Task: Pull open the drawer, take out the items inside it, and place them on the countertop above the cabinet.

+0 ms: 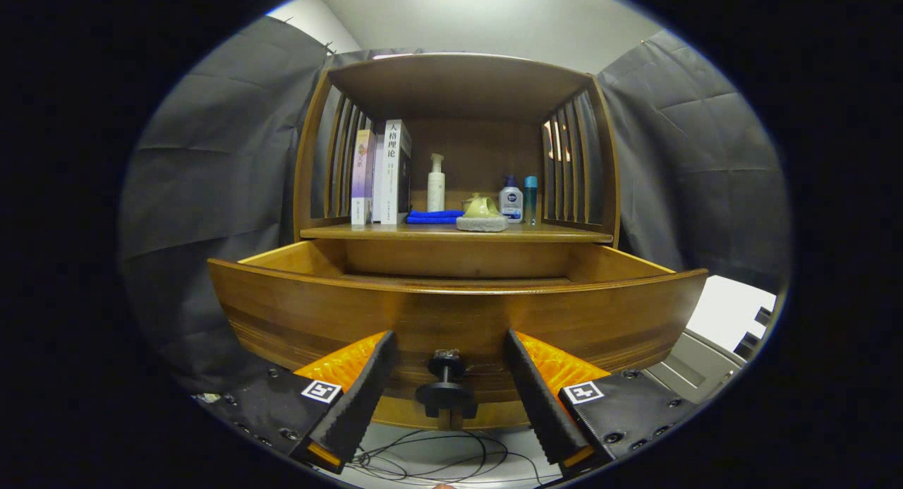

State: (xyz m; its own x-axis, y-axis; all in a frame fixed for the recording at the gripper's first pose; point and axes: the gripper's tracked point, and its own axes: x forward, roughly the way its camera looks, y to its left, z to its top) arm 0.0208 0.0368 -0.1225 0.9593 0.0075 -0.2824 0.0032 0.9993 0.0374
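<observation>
The wooden drawer (451, 312) stands pulled out of the cabinet toward me, its curved front panel just ahead of the fingers. Its dark round knob (446, 390) sits between my two fingers, and neither finger touches it. My gripper (449, 365) is open, with the fingers spread to either side of the knob. The drawer's front panel hides what lies inside; only the inner side walls and back wall show. Above the drawer runs the countertop (331, 232) of the cabinet.
On the countertop stand several books (381, 171), a white pump bottle (436, 185), a folded blue cloth (434, 216), a yellow-green item on a grey sponge (482, 217) and two small bottles (518, 200). Slatted side walls flank the shelf. Black cables (437, 461) lie on the floor below.
</observation>
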